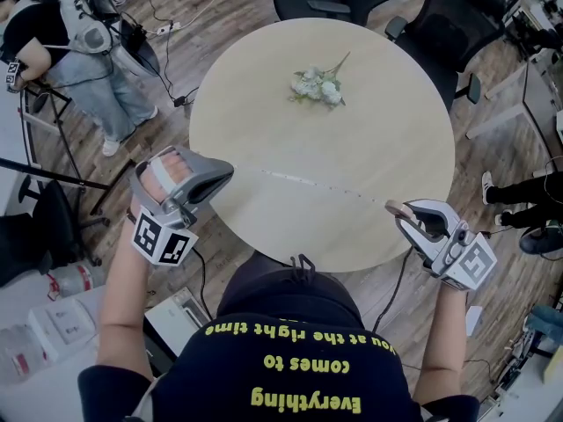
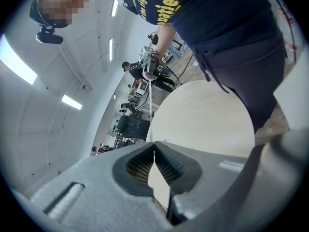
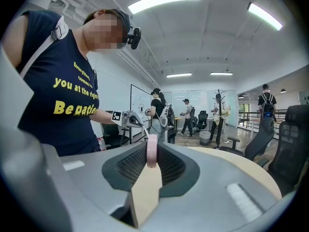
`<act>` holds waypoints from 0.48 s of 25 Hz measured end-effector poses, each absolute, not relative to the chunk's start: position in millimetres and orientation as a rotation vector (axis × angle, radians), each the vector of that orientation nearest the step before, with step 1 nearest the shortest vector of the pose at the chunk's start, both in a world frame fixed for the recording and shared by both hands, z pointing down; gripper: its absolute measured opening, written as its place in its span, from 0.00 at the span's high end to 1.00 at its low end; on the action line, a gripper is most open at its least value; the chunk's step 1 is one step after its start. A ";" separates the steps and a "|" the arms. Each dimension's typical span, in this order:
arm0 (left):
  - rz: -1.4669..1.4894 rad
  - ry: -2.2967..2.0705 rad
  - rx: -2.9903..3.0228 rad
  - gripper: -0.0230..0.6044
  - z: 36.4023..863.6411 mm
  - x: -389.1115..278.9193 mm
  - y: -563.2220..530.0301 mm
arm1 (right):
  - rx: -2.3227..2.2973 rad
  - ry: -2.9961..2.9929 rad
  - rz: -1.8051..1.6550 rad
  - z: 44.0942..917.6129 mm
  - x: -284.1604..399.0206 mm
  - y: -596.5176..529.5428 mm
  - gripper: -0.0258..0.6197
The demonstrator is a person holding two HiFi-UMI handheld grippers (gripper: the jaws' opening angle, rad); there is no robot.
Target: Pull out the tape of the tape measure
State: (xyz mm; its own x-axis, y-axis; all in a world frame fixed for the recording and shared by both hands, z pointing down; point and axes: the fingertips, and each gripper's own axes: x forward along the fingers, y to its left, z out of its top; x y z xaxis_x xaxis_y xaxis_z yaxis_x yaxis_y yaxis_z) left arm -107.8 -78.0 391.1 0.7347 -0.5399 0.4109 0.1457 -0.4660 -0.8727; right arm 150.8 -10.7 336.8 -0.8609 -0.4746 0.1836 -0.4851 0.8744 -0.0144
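Above the near side of a round pale wooden tabletop (image 1: 264, 69), a thin white tape (image 1: 299, 181) runs in a straight line between two grey tongs. The left tongs (image 1: 227, 172) are pinched together on the tape's end. The right tongs (image 1: 393, 207) clamp the small pink round tape measure (image 3: 152, 151).

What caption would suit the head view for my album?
Over a round table with flowers, the left gripper holds the tape stretched from the tape measure in the right gripper.
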 end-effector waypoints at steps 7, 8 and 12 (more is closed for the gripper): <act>-0.814 0.303 -1.902 0.95 389.4 -102.4 -75.7 | 0.739 -2.859 0.101 340.5 152.8 -8.4 0.83; -0.813 0.303 -1.903 0.95 389.0 -102.6 -75.8 | 0.738 -2.864 0.102 339.1 151.6 -8.4 0.83; -0.808 0.305 -1.906 0.95 388.1 -103.3 -74.9 | 0.733 -2.913 0.106 329.6 145.0 -9.4 0.83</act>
State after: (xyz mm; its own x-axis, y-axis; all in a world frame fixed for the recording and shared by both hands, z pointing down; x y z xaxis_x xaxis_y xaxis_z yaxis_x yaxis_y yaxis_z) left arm -103.3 -74.9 388.1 0.7450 -0.5336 0.4003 0.1355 -0.4666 -0.8740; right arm 145.0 -9.4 329.6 -0.8725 -0.4655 0.1487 -0.4751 0.8792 -0.0349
